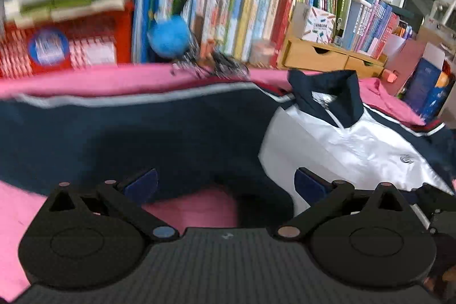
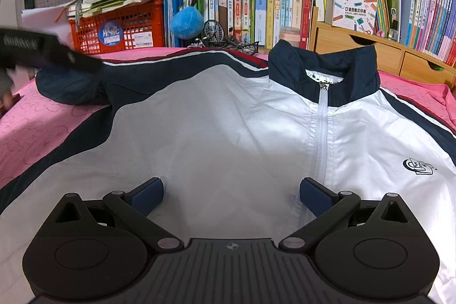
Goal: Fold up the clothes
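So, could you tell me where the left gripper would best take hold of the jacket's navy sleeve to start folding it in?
Probably at the sleeve's near edge, coming from the front. There the fabric arches up off the pink cloth, leaving a free hem between the open fingers of the left gripper. The sleeve lies flat and stretched sideways from the jacket, so mid-panel offers nothing to pinch.

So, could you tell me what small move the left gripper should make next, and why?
Probably ease the left gripper forward and down onto the navy sleeve and close on it. Both grippers are open and empty; the jacket lies zipped and front-up on the pink cloth, and that sleeve, spread sideways right ahead, looks like the first part to fold in.
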